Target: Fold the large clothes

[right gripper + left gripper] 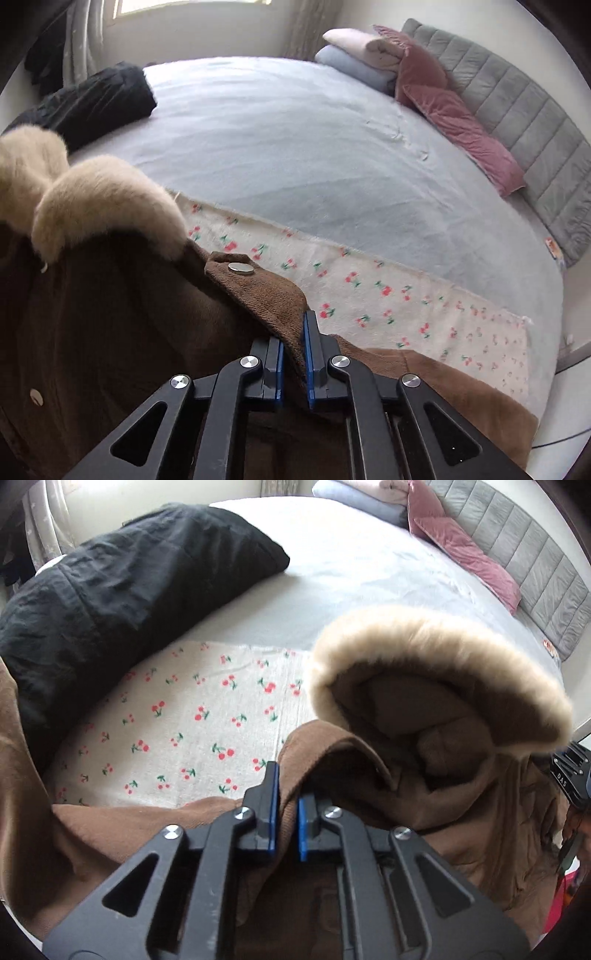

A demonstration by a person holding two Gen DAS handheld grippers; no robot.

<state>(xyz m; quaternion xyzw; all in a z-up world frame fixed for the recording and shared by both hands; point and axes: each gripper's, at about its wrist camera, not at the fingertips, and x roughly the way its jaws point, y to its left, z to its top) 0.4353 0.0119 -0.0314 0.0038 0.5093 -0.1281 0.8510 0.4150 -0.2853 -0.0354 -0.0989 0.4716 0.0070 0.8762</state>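
A brown coat (424, 782) with a cream fur-trimmed hood (436, 642) hangs above the bed. My left gripper (287, 794) is shut on a fold of the brown fabric near the collar. My right gripper (293, 339) is shut on the coat's front edge (273, 295), just below a tab with a metal snap (241, 268). In the right wrist view the fur trim (107, 199) lies at the left, above the dark coat front (110, 332). The right gripper's body shows at the far right of the left wrist view (570, 779).
A cherry-print blanket (184, 731) lies on the pale bedsheet (295, 147) under the coat. A folded black garment (122, 590) lies at the left. Pink cushions (454, 122), folded blankets (362, 55) and a grey padded headboard (517, 107) stand at the right.
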